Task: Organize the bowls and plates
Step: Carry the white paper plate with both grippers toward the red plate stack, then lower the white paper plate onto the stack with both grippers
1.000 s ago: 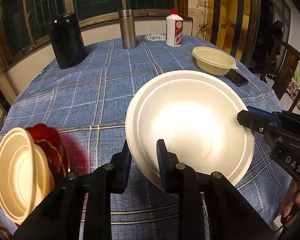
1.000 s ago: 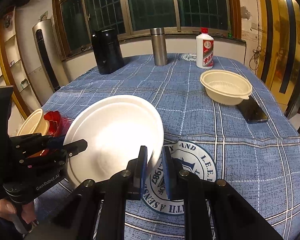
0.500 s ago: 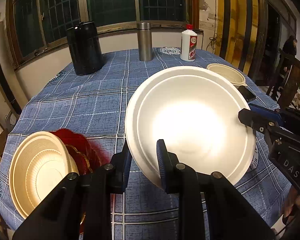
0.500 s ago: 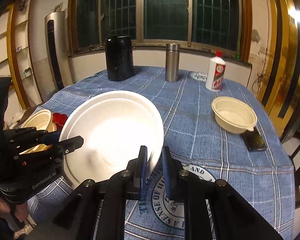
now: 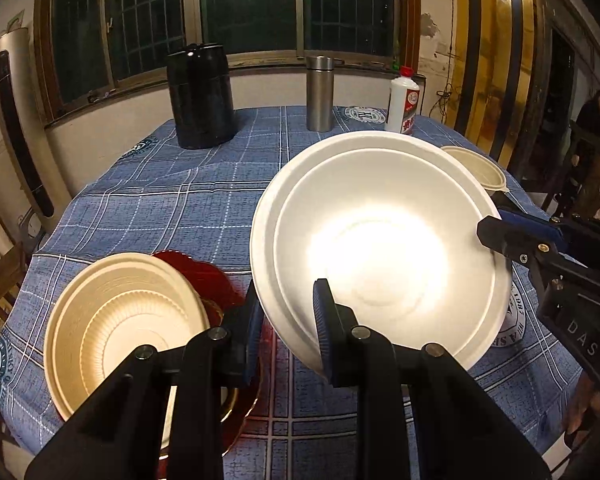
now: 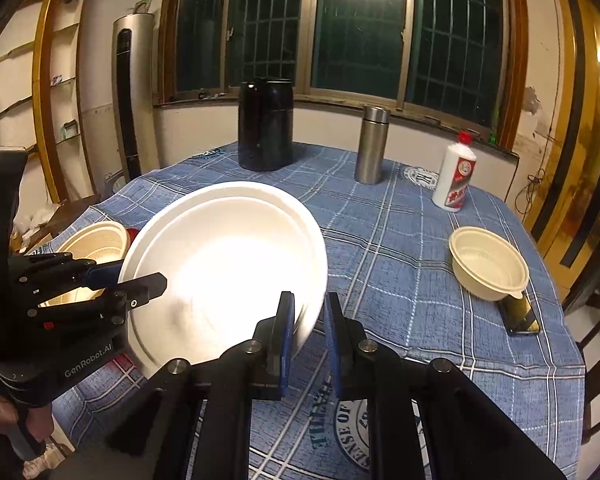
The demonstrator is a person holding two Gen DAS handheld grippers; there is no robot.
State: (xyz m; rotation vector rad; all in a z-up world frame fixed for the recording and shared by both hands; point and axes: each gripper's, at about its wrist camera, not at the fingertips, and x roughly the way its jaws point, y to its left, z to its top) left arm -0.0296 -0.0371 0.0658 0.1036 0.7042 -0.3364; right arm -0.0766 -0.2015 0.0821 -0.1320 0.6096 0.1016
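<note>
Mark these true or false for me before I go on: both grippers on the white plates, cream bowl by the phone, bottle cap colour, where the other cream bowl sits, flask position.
1. Both the left gripper and the right gripper grip the white plates. True.
2. A cream bowl sits next to the phone. True.
3. The white bottle has a blue cap. False: the cap is red.
4. The other cream bowl rests on bare tablecloth. False: it rests on a red plate.
5. The steel flask lies on its side. False: it stands upright.
</note>
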